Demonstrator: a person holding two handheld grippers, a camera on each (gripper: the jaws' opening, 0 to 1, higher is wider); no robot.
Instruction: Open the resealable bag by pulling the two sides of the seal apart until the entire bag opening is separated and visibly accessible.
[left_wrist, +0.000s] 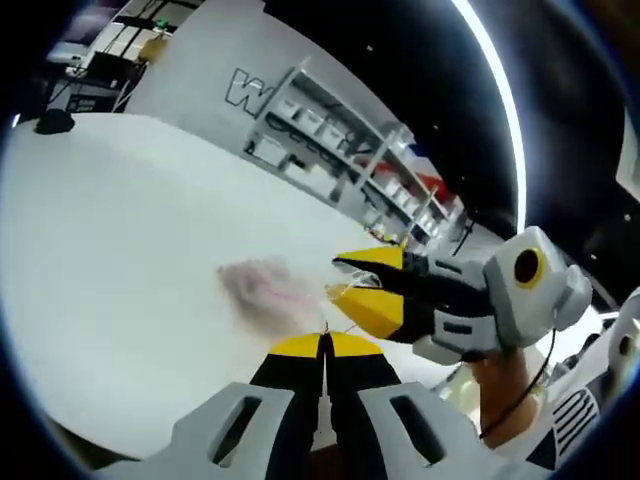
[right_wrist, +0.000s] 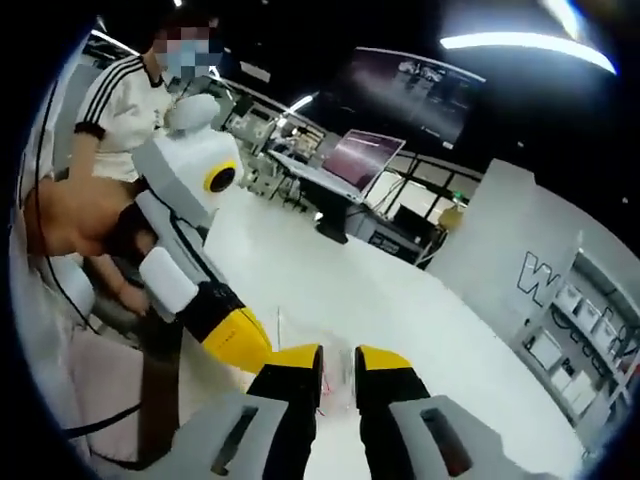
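Observation:
The resealable bag (left_wrist: 262, 285) is clear film with a blurred pinkish patch, held up over the white table (left_wrist: 120, 250). My left gripper (left_wrist: 325, 342) is shut, its yellow tips pressed together on the bag's near edge. My right gripper (left_wrist: 347, 282) comes in from the right, its jaws apart around the bag's film. In the right gripper view, my right gripper (right_wrist: 340, 360) shows a clear gap between its tips with a strip of the bag (right_wrist: 340, 388) in it. The left gripper (right_wrist: 275, 352) meets it from the left.
White shelving (left_wrist: 330, 150) with boxes stands behind the table. A person (right_wrist: 120, 110) in a striped-sleeve shirt stands close at the left. A desk with a screen (right_wrist: 360, 155) and a white panel (right_wrist: 540, 280) lie beyond the table (right_wrist: 400, 290).

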